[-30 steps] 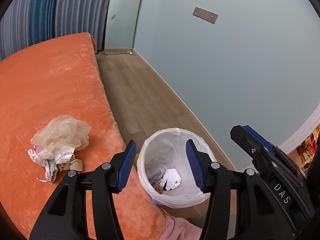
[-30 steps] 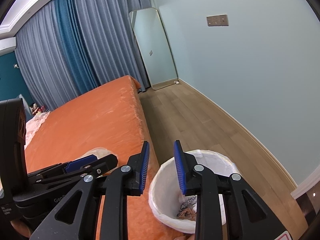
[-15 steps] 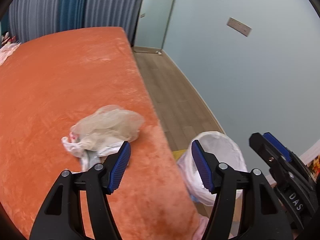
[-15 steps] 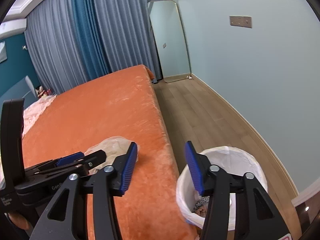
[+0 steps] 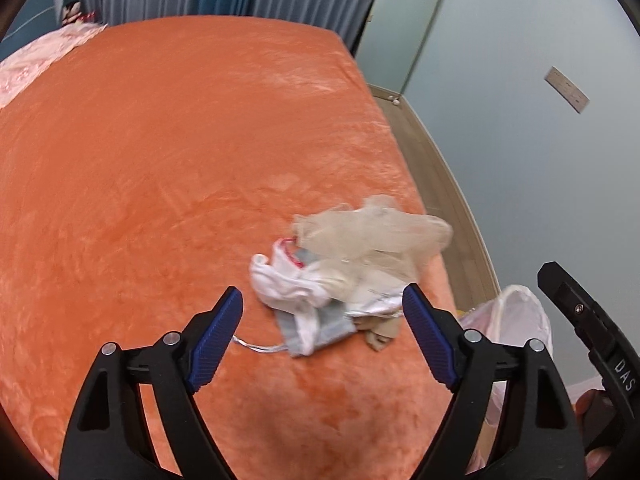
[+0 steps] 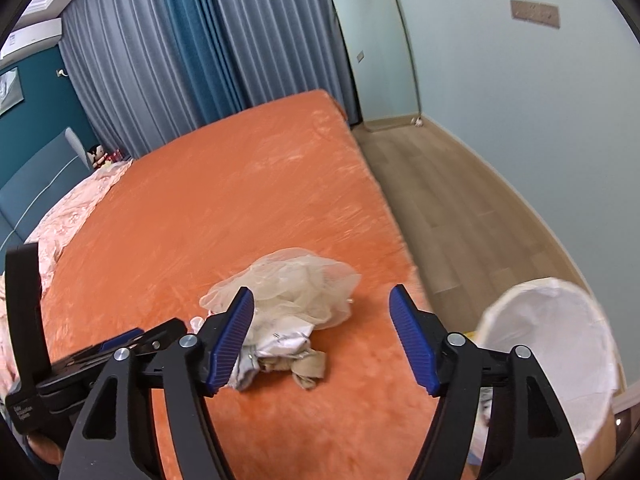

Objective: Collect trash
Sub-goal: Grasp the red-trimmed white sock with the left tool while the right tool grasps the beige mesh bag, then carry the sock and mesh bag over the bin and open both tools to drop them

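Now both my grippers hang over the orange bed cover (image 5: 168,168), w/ the trash pile (image 5: 344,280) ahead near the cover's right edge. Left to right, the pile has a crumpled white tissue wad (image 5: 288,280) w/ a pink-red trim, a light blue face mask (image 5: 324,328) w/ thin white ear loop under it, silvery-white wrapper bits, a small beige scrap (image 5: 380,332), and a puffy translucent cream plastic bag (image 6: 296,288) on top at the back.

My left gripper (image 5: 322,340) is wide apart, jaws have just been opening, nothing between the pads; pile sits just beyond the tips. My right gripper (image 6: 322,336) is likewise spread, jaws just been opening, nothing pinched; pile lies past it, mostly by the left pad.

Bin (image 6: 560,344) w/ white liner stands on the wood floor beside the bed, right of the pile; inside is blurred, contents can't tell.

Writing: "DAS" in white on the right gripper's body as seen from left cam; rest cut off.
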The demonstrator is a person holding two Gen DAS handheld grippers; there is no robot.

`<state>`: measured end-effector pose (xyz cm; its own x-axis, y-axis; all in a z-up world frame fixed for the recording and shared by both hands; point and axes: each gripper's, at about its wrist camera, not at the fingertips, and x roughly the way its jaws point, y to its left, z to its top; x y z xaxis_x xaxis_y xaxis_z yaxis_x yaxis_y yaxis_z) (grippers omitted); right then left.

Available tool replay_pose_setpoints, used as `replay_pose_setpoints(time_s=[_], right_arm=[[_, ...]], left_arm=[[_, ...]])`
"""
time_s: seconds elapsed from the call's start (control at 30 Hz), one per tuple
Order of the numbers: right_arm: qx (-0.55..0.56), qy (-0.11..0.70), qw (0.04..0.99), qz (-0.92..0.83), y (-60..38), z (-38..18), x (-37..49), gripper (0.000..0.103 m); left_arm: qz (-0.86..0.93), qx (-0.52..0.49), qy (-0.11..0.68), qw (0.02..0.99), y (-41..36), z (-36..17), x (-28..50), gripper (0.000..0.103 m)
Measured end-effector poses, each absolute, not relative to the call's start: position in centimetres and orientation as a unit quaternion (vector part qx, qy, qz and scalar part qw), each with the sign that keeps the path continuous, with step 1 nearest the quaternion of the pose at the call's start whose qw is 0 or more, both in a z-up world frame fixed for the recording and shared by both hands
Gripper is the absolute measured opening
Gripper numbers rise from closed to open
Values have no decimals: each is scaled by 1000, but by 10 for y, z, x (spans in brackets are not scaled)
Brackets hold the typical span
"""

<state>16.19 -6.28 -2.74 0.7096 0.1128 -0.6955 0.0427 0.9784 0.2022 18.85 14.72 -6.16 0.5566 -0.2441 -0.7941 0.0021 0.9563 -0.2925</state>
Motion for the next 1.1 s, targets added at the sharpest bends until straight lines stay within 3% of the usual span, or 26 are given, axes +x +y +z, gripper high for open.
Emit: replay_pose_setpoints(time_s=[0.3,0.4,0.5,0.57,0.63,0.7,0.9,1.1], right_arm=[[136,424,896,12,-53,-77,238,68],[149,439,886,11,-54,-92,253,67],[149,458,876,21,-50,-109,261,42],[144,474,868,31,-43,-118,261,14],[139,483,864,39,-38,-124,257,5],[132,483,865,46,-33,-123,250,3],[116,443,886,66,-28,-76,224,2],[118,387,911,80,-36,-3,201,2]], left_arm=[[-65,-171,498,847,175,-113,236,78],[-78,-180,505,841,173,-125,243,73],[-97,-182,512,834,170,-136,247,55],[-108,-180,516,831,167,-141,247,42],[-114,-176,517,830,166,-144,246,30],[-120,-175,519,828,166,-144,243,15],[-115,-172,501,840,174,-119,227,11],[-119,-170,463,861,175,-61,207,10]])
